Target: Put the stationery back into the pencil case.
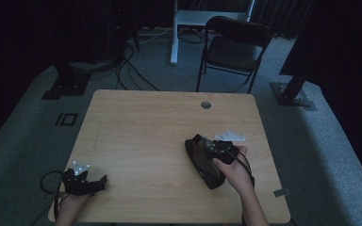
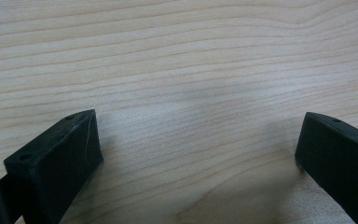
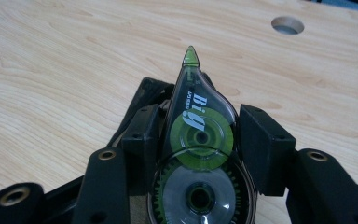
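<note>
Left tool (image 1: 86, 181) — resting at the near left corner of the tabletop (image 1: 146, 136), held by the person's left hand (image 1: 70, 207) that enters from the near edge. In the left gripper view its two black jaws stand wide apart over bare wood grain, with nothing between them; a grey three-cornered plate sits on top of the tool in the high view, and a dark cable loops off the left edge beside it.

Black pouch (image 1: 205, 165) — lying on the right half of the tabletop, nearer the near edge than the far one, its long side running diagonally from the middle towards the near right corner. The right tool is directly over it.

Right tool (image 3: 200, 135) — held by the person's right hand (image 1: 233, 172) over the pouch. Its jaws are pinching a correction tape dispenser (image 3: 199, 154) — a clear teardrop-shaped case with a green reel, a larger clear toothed reel below it, and a green tip that points away from the hand, towards the far edge. The pads press on the two flat-edged flanks of the case. Dark material of the pouch shows just beneath and to the left of the dispenser.

Round cable hole (image 1: 206, 104) — set in the tabletop near the far edge, right of centre, well apart from both tools.
</note>
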A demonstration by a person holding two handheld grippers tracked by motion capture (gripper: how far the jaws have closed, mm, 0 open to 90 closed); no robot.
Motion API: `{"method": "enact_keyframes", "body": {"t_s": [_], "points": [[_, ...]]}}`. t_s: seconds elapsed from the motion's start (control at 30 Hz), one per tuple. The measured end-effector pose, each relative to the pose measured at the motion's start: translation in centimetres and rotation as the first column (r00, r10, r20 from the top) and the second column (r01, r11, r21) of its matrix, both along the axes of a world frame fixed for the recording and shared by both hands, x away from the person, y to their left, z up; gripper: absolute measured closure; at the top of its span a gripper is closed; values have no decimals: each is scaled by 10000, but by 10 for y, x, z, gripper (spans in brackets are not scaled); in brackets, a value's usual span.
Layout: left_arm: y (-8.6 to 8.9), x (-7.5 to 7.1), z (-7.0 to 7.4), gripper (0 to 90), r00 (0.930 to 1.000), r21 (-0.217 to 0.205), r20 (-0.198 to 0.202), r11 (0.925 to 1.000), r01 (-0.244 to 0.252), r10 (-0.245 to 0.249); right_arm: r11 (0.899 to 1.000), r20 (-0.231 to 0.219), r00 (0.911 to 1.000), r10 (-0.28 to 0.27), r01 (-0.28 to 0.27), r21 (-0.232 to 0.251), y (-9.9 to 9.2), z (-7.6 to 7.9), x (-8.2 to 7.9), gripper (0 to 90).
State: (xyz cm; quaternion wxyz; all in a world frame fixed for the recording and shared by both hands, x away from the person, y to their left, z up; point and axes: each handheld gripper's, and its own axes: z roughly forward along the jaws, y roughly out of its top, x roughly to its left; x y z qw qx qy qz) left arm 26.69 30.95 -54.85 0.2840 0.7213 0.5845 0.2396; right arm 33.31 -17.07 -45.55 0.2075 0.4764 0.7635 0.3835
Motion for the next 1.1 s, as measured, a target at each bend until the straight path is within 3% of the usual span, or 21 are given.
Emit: {"method": "enact_keyframes", "body": {"t_s": [0.47,1.1], "points": [[0,0,0,3,10000,-2,1,10000,-2,2,9992,-711,9972,238,-261,-311,16,-15,4,494],[0,0,0,3,10000,11,-9,10000,9,-9,9949,-1422,9898,79,-220,-981,26,-30,11,493]]}}
